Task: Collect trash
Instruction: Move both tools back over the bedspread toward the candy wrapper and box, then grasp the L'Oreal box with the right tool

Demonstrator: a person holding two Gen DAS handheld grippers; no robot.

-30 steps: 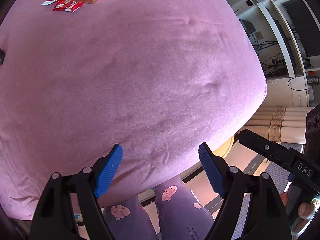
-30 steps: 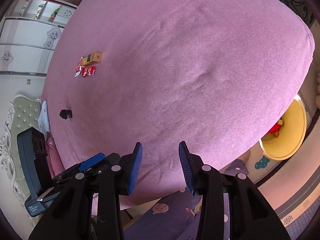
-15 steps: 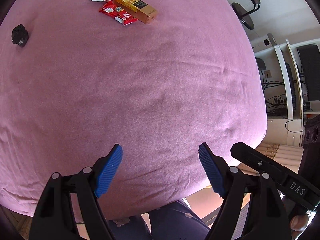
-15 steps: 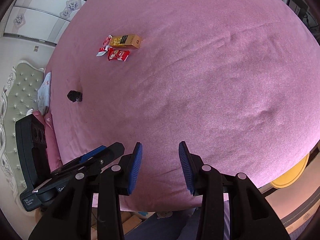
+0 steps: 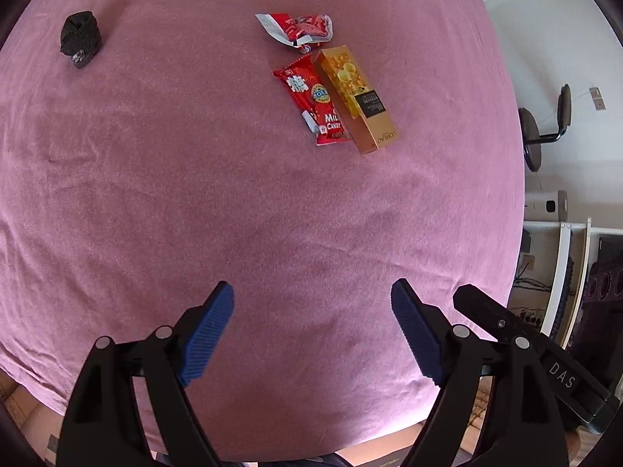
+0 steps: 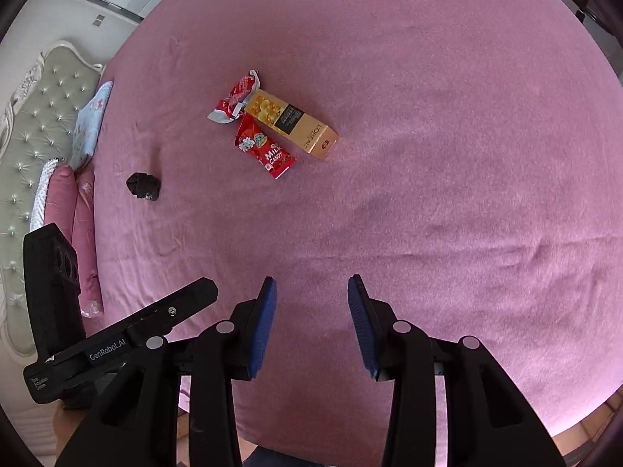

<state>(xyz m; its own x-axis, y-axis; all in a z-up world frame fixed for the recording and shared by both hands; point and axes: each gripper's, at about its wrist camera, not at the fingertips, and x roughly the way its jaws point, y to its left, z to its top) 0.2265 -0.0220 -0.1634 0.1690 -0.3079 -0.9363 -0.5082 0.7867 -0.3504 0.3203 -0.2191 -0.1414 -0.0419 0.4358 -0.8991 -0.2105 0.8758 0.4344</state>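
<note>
Now, left wrist view: we see the pink bed (image 5: 272, 233), and off its right edge a desk with cables (image 5: 545, 272) that the other camera misses.
Left view, trash: a gold box (image 5: 356, 97) lies flat with a red milk candy wrapper (image 5: 315, 105) touching its left side; a crumpled red wrapper (image 5: 300, 29) sits just beyond them; a black bundle (image 5: 80, 39) lies well apart at far left.
Left claw (image 5: 311, 319): wide open, blue pads empty, hovering over bare sheet near the bed's edge.
Right wrist view: only here we see the tufted headboard (image 6: 27, 116) and pillows (image 6: 78, 194).
Right view, trash: gold box (image 6: 296, 126), candy wrapper (image 6: 264, 150), crumpled wrapper (image 6: 233, 99) clustered mid-bed; black bundle (image 6: 143, 186) nearer the pillows.
Right claw (image 6: 311, 311): partly open, narrower than ours on the left, holding nothing.
</note>
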